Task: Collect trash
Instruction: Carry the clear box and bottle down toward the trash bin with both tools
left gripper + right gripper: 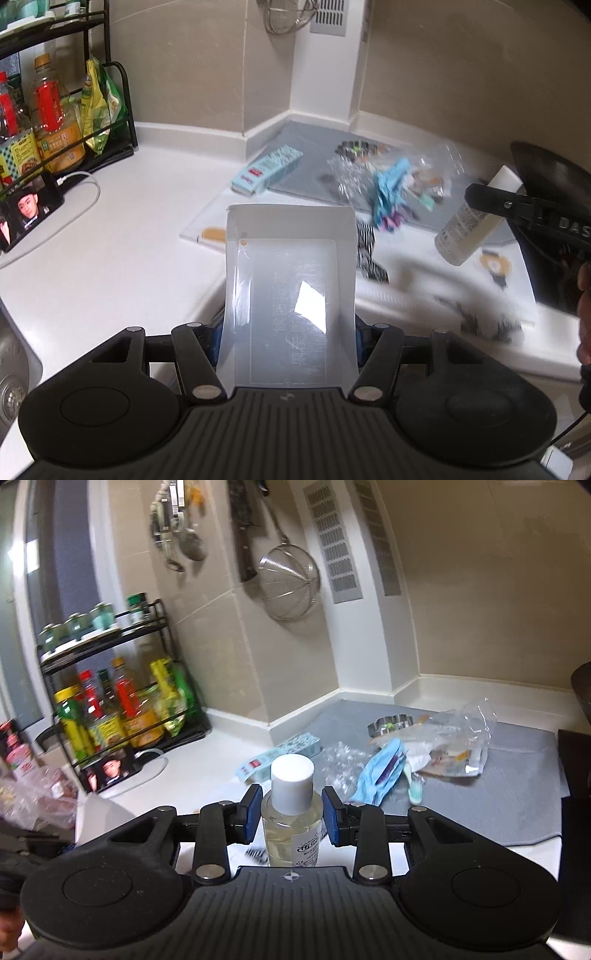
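Observation:
My left gripper (288, 325) is shut on a translucent white plastic bin (290, 291), held over the counter's front edge with its opening facing me. My right gripper (291, 812) is shut on a small clear bottle (291, 812) with a white cap and pale liquid; in the left wrist view the bottle (472, 221) hangs tilted at the right, above the paper. Trash lies on a grey mat (498, 805): a blue face mask (380, 771), crumpled clear plastic bags (458, 734), a teal toothbrush (415, 786) and a teal carton (280, 755).
A black spice rack (122, 701) with bottles stands at the left, a phone (29, 212) on a cable before it. A strainer (290, 587) and utensils hang on the wall. Printed papers (491, 288) lie on the counter. A sink (11, 373) is at far left.

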The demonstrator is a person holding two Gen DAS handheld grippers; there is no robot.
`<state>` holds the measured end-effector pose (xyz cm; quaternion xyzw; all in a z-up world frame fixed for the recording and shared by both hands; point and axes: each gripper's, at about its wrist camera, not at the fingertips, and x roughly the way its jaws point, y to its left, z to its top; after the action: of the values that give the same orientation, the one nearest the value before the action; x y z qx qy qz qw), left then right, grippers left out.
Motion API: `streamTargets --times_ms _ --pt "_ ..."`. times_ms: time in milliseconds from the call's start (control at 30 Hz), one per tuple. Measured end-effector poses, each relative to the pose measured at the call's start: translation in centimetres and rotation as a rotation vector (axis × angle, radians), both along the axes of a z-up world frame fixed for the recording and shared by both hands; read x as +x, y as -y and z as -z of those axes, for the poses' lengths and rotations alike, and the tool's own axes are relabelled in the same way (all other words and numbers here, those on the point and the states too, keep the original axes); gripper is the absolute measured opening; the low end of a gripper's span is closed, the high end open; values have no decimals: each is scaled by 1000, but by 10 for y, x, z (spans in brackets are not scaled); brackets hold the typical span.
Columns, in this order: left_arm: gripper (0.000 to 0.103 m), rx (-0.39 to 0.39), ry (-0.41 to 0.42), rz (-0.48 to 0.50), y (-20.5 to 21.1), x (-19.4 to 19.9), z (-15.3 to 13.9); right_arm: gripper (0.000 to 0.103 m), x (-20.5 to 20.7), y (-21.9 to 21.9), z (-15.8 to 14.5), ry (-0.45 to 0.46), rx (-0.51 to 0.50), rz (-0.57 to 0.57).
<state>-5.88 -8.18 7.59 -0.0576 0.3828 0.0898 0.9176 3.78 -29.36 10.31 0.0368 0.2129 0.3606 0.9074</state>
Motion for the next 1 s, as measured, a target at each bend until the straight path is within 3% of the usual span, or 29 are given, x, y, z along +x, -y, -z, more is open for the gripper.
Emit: streamTargets --times_ms 467,800,1000 --pt "65 13 -121 0 32 -57 63 37 -92 25 54 -41 -72 -105" --pt "65 13 -205 10 45 -59 112 37 -101 19 108 -118 -164 -123" --pt "65 40 -249 30 49 -54 157 37 -96 16 142 -173 -212 -111"
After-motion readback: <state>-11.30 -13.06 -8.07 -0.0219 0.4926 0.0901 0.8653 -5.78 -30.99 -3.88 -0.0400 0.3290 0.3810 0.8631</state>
